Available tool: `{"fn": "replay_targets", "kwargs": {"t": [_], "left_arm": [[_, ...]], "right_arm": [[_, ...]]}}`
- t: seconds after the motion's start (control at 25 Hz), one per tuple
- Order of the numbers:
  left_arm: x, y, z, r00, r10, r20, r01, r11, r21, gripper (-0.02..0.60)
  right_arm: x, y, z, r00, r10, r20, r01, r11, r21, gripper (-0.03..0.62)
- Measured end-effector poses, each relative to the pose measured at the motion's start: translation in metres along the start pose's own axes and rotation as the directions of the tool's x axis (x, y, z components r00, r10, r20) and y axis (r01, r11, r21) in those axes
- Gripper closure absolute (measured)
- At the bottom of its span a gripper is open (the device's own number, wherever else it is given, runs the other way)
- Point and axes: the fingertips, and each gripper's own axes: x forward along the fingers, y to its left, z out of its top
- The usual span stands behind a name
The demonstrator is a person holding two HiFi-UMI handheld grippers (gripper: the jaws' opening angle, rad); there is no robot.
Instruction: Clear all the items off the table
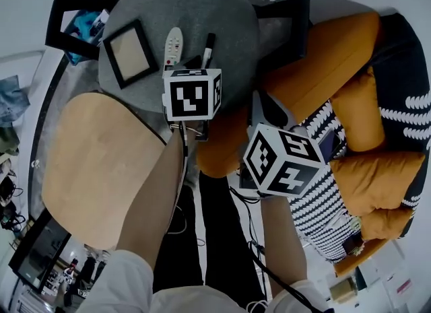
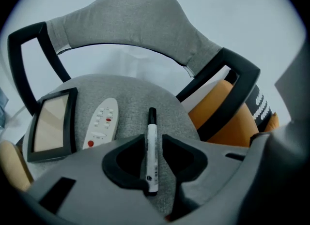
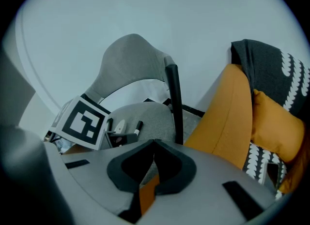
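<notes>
A white marker with a black cap [image 2: 152, 151] lies on the grey chair seat [image 2: 131, 98], between the jaws of my left gripper [image 2: 152, 139]. The pads stand slightly off it, so the gripper is open. To the left of the marker on the same seat are a white remote [image 2: 101, 122] and a black picture frame [image 2: 51, 125]. In the head view the marker [image 1: 208, 48], remote [image 1: 174, 46] and frame [image 1: 130, 52] lie just beyond the left gripper's marker cube. My right gripper [image 3: 154, 144] hovers lower right with its tips touching and nothing between them.
A round light-wood table [image 1: 94, 163] sits at the left, below the chair. The chair's black armrests [image 1: 286, 22] flank the seat. An orange sofa [image 1: 337, 56] with orange and patterned cushions [image 1: 323, 190] fills the right. The person's legs are underneath.
</notes>
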Motion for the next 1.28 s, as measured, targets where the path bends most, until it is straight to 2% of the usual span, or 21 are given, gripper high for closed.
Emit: {"fn": "replay_targets", "kwargs": {"t": [0.2, 0.36, 0.52, 0.6, 0.72, 0.88, 1.08, 1.2, 1.28], "left_arm": [[-0.037, 0.001, -0.006, 0.995, -0.054, 0.079, 0.058, 0.997, -0.048, 0.47], [-0.08, 0.017, -0.017, 0.991, -0.064, 0.114, 0.074, 0.993, -0.089, 0.471], [-0.143, 0.039, -0.035, 0.987, -0.013, 0.161, 0.029, 0.994, -0.101, 0.475], [-0.187, 0.054, -0.038, 0.977, 0.031, 0.211, -0.006, 0.993, -0.118, 0.513], [-0.26, 0.085, -0.051, 0.96, 0.105, 0.259, -0.055, 0.98, -0.192, 0.552], [-0.345, 0.116, -0.079, 0.94, 0.151, 0.305, -0.049, 0.947, -0.317, 0.574], [-0.456, 0.148, -0.119, 0.915, 0.229, 0.331, -0.097, 0.923, -0.371, 0.574], [-0.517, 0.163, -0.14, 0.887, 0.292, 0.357, -0.147, 0.912, -0.383, 0.574], [-0.556, 0.172, -0.149, 0.856, 0.341, 0.389, -0.181, 0.902, -0.392, 0.574]], "right_arm": [[-0.004, 0.0, -0.001, 1.0, -0.015, 0.002, 0.015, 1.0, -0.007, 0.569], [-0.007, 0.017, 0.0, 1.0, -0.018, -0.001, 0.018, 1.0, -0.018, 0.569], [-0.02, 0.05, -0.004, 1.0, 0.021, 0.0, -0.021, 0.998, -0.057, 0.569], [-0.031, 0.079, -0.001, 0.999, 0.051, -0.005, -0.052, 0.993, -0.103, 0.569], [-0.053, 0.139, -0.003, 0.994, 0.1, -0.035, -0.105, 0.979, -0.174, 0.569], [-0.086, 0.221, -0.012, 0.981, 0.182, -0.063, -0.193, 0.941, -0.278, 0.569], [-0.153, 0.306, -0.041, 0.961, 0.252, -0.111, -0.275, 0.871, -0.408, 0.569], [-0.195, 0.341, -0.059, 0.953, 0.277, -0.125, -0.303, 0.83, -0.468, 0.569], [-0.222, 0.364, -0.064, 0.946, 0.299, -0.124, -0.32, 0.805, -0.499, 0.569]]}}
